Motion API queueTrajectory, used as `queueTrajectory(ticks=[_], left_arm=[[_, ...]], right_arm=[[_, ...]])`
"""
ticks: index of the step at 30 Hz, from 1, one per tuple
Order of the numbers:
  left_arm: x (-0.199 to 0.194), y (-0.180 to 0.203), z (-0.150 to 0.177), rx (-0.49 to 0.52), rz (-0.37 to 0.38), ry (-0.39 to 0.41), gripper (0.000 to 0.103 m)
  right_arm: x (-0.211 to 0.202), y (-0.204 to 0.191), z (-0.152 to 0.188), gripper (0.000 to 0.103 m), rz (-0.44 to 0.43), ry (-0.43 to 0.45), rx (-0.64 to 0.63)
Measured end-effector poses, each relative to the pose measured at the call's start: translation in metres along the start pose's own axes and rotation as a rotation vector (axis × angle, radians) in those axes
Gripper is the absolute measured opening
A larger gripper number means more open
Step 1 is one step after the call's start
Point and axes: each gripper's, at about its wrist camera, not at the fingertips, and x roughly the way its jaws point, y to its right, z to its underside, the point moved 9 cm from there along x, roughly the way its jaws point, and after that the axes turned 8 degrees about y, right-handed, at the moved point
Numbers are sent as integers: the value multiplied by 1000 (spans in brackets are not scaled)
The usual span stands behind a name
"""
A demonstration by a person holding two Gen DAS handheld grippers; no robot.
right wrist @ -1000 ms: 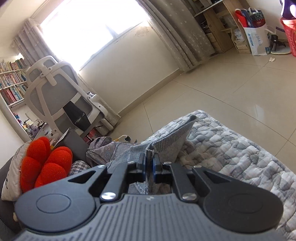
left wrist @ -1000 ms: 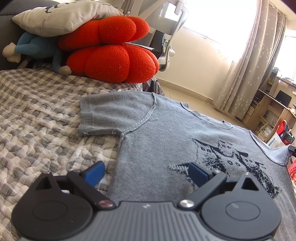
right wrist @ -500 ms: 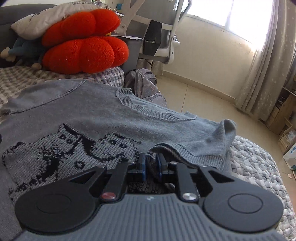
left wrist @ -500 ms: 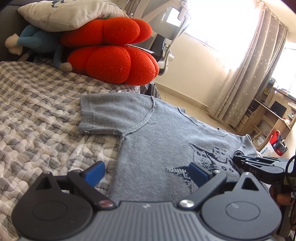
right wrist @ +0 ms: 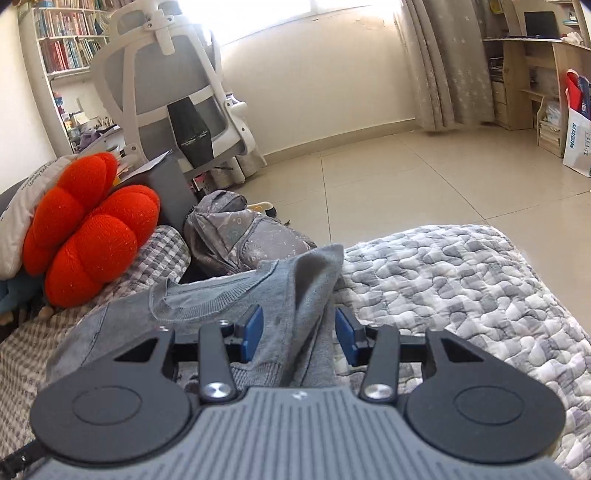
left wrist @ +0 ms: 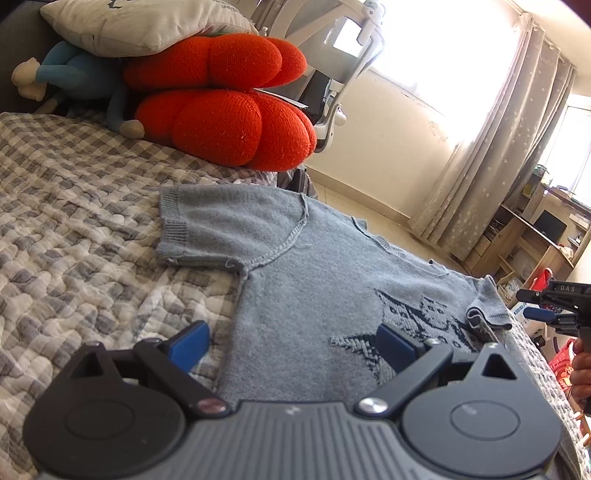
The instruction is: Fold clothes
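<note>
A grey-blue knitted short-sleeved sweater (left wrist: 314, 266) with a dark woven picture lies flat on the checked quilt (left wrist: 74, 258). Its left sleeve (left wrist: 207, 229) is spread out; its right sleeve (left wrist: 487, 314) lies folded inward over the front. My left gripper (left wrist: 293, 347) stands open low over the sweater's lower left side, nothing between its fingers. My right gripper (right wrist: 299, 330) is open, with the loose folded sleeve (right wrist: 303, 288) lying between its blue pads. In the left wrist view the right gripper (left wrist: 528, 304) shows at the right edge, held by a hand (left wrist: 581, 369).
Two red knitted cushions (left wrist: 221, 125), a pale pillow (left wrist: 140, 26) and a blue plush toy (left wrist: 74, 79) sit at the head of the bed. A grey backpack (right wrist: 240, 236) and an office chair (right wrist: 173, 92) stand on the tiled floor beyond the bed edge.
My right gripper carried the right sleeve inward over the sweater's front, then opened and let it go. The left gripper stayed open and hardly moved.
</note>
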Motion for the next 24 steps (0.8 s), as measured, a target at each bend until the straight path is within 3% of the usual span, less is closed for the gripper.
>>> queueTrajectory(ticks=[6,7,8,11,17,24], left_arm=[[-1,-2,-1,-23,14,7,97],[-1,-3,-1,-27,17,8,97],[-2,-3,-1,-33,20,10,97],[-3,-5,-2,-51,31,14,97],[-3,-6,-2,-73,45,17,97],[-4,-8,-3,-96,61,19,97]], right_arm=[[10,-15,29,47,3,-76,-90],[11,-18,30,37,7,-78,-118],[12,-21,30,17,18,-77,-149],[11,-31,19,4,24,-40,-185],[23,-60,-2,4,28,-4,-216],[58,-102,-5,4,8,-34,-199]])
